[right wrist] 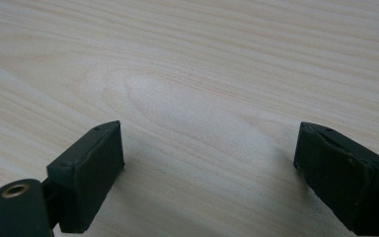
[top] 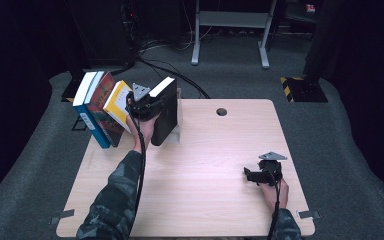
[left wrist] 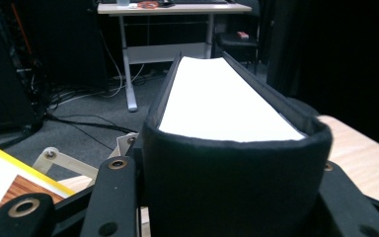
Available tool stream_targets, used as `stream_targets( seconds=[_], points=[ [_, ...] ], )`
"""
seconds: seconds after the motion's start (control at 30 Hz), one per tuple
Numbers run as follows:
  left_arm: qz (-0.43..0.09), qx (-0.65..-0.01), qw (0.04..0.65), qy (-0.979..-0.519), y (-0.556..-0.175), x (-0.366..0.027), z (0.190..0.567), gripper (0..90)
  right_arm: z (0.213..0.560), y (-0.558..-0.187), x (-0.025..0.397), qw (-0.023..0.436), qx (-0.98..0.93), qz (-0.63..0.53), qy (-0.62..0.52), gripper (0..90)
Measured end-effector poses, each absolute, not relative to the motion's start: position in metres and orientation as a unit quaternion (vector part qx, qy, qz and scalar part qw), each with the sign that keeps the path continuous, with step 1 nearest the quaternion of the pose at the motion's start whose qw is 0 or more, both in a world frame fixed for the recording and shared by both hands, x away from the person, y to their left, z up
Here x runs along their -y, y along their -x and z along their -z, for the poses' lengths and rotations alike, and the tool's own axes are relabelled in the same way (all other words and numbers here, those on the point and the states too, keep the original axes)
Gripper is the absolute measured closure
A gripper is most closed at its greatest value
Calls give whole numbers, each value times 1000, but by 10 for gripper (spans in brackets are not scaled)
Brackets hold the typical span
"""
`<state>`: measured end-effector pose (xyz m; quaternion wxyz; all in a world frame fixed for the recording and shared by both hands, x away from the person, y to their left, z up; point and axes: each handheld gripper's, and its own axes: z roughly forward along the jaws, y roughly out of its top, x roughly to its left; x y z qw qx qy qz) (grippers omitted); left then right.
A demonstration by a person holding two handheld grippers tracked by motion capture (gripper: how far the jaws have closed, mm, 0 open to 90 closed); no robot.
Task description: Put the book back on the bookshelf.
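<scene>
Left claw (top: 147, 106) was clamped on the spine of a black book (top: 164, 112), pinching it from both sides; the left gripper view had the book (left wrist: 227, 98) seated deep between the jaws, white page edge facing up. Book stood tilted at the far left of the surface (top: 205, 165), leaning toward a bookend (top: 178, 120) just beside it. Three more books (top: 100, 107) leaned in a row to its left, the yellow one (top: 116, 102) nearest the claw. Right claw (top: 252, 175) sat low over the near right of the surface, well apart from the books, jaws spread wide with bare wood (right wrist: 202, 89) between them.
</scene>
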<state>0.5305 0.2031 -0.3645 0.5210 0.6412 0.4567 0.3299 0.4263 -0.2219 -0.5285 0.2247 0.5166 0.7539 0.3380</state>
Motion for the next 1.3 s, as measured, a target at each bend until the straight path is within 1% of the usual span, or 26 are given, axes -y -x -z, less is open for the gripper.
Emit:
stream_targets(
  seconds=[0.23, 0.5, 0.67, 0.93, 1.1, 1.2, 1.3],
  points=[
    [-334, -472, 523, -627, -537, -200, 382, 541, 529, -426, 222, 225, -755, -337, -516, 110],
    [-334, -467, 516, -636, -529, -196, 394, 539, 529, -426, 222, 226, -754, -337, -516, 111],
    [-335, -457, 499, -656, -519, -194, 395, 536, 529, -426, 222, 227, -757, -335, -513, 112],
    [-309, -464, 486, -673, -507, -207, 400, 529, 529, -426, 221, 226, -753, -337, -518, 114],
    [-301, -460, 478, -685, -507, -208, 397, 524, 529, -426, 221, 226, -753, -337, -518, 114],
    [-292, -460, 483, -685, -509, -209, 393, 498, 529, -426, 221, 226, -753, -337, -518, 114],
    [-273, -454, 474, -703, -515, -209, 385, 414, 529, -426, 222, 226, -754, -337, -516, 114]
  ],
)
